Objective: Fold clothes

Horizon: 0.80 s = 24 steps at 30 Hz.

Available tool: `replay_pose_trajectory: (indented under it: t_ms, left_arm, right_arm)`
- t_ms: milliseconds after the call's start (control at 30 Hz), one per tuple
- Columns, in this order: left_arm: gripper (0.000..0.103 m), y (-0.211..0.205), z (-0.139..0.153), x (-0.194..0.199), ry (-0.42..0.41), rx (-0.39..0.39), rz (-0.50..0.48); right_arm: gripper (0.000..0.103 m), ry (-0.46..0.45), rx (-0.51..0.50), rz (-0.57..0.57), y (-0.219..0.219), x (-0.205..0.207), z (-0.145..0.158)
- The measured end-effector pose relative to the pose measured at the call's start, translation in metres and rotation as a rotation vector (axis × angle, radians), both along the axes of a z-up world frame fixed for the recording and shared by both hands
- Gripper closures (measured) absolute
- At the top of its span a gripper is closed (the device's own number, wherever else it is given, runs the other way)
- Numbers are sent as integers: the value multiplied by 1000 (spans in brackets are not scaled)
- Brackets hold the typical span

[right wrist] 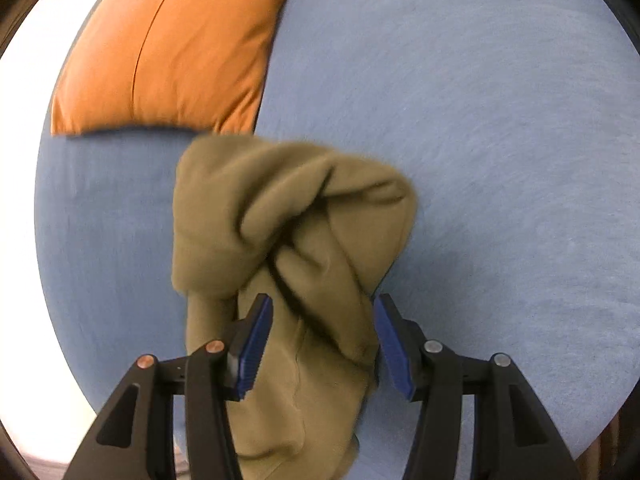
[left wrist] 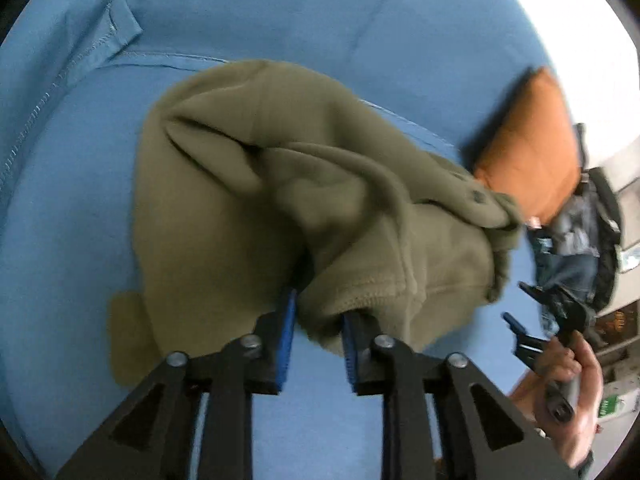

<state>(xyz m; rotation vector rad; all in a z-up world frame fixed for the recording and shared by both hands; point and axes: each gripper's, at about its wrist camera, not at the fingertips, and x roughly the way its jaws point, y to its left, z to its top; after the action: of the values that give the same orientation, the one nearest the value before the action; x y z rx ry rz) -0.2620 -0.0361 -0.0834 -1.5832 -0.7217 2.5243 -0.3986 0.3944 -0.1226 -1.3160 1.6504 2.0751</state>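
A: Where's the green garment (left wrist: 320,200)?
B: Bunched on the blue sheet (left wrist: 72,240), near the orange pillow (right wrist: 168,48).
A: Grippers?
B: Left gripper (left wrist: 320,316) pinching a fold, right gripper (right wrist: 320,336) spread around another. Close right firmly, lift both evenly.

Blue sheet (left wrist: 360,20) covers the whole bed, seam and folded hem at the left. Orange pillow (right wrist: 172,44) lies on it near the edge. Dark bag or clothing heap (left wrist: 580,248) beyond it, too blurred to identify.
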Motion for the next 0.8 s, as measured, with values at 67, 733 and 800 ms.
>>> replay_pose_trajectory:
  t_ms: [67,733,800]
  left_arm:
    - [78,-5,8,-5,33,-6,1]
    - [52,-26,89,3,408,-36,10]
    - [52,-23,66,-14,291,40,-15]
  right_arm:
    - [49,-31,9,65,-18,-5,-5]
    - [49,-48,117,334,-70,-59,-23]
    - [49,-46,129,353,-71,-63,-25]
